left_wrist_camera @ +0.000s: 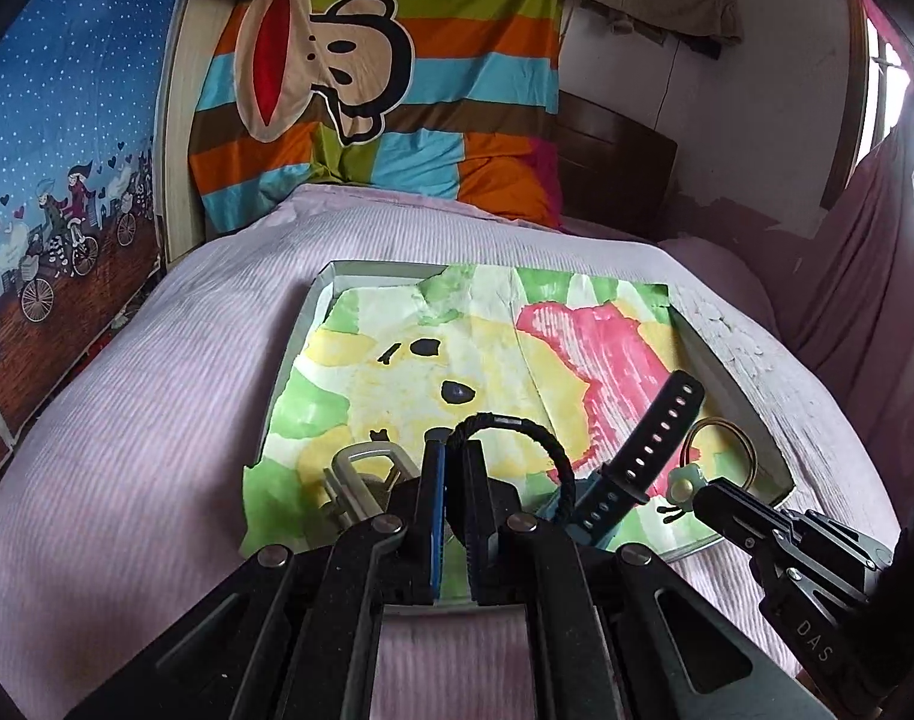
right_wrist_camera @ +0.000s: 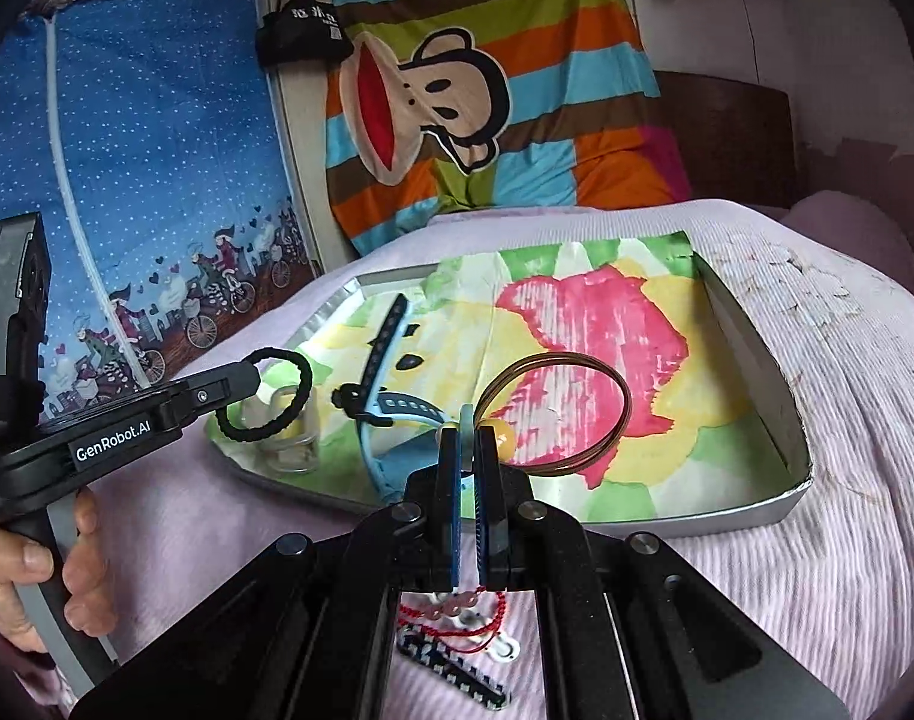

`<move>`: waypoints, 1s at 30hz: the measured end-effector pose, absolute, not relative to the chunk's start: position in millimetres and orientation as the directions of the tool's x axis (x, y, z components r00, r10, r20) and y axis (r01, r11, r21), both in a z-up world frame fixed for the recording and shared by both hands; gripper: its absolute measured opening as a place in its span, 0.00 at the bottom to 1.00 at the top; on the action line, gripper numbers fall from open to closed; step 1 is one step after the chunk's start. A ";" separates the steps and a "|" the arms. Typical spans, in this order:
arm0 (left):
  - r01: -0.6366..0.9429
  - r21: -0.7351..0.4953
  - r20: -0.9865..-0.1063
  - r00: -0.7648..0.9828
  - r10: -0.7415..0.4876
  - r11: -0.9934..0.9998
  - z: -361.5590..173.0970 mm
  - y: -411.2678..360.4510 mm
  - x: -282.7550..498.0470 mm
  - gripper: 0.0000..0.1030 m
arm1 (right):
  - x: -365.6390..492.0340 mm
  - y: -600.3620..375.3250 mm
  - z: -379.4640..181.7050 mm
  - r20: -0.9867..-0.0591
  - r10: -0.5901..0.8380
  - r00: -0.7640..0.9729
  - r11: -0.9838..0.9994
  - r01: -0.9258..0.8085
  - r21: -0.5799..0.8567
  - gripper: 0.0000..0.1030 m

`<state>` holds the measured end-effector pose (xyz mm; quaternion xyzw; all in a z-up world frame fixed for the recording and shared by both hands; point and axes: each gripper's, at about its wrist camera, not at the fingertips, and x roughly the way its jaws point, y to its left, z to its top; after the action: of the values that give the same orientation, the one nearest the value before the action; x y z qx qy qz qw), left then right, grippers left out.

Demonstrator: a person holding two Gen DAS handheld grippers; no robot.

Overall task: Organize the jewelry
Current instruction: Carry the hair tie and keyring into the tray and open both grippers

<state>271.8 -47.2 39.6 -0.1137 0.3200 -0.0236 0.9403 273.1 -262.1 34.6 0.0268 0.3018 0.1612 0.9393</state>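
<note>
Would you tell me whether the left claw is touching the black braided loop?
Touching: the right wrist view shows the left claw pinched on the black braided loop, which hangs from its tips.

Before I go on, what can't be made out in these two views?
- Left wrist: the metal clip is half hidden behind the left hand-held gripper.
- Right wrist: the red cord and patterned hair clip are mostly covered by the right hand-held gripper.
- Glass jar: contents unclear.

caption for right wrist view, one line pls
Right gripper clamps a brown wire bangle's charm over the paper-lined tray; left gripper holds a black braided bracelet.
</note>
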 end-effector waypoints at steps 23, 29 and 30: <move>-0.027 -0.252 -0.607 0.783 -0.136 0.967 25.5 -47.1 262.1 0.51 | 277.1 -270.4 12.3 -0.571 0.284 0.771 0.958 -0.250 0.139 0.35; -0.003 -0.262 -0.552 0.821 -0.147 0.965 35.3 -45.0 241.4 0.75 | 250.4 -285.1 27.3 -0.477 0.237 0.847 0.971 -0.196 0.134 0.60; -0.004 -0.255 -0.540 0.830 -0.139 0.967 37.1 -44.4 236.7 0.80 | 244.0 -287.7 30.4 -0.453 0.232 0.861 0.972 -0.190 0.137 0.70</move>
<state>236.7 -44.4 37.1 -0.1237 0.2891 -0.0355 0.9486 244.0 -287.7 30.4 0.0437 0.2398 0.1093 0.9637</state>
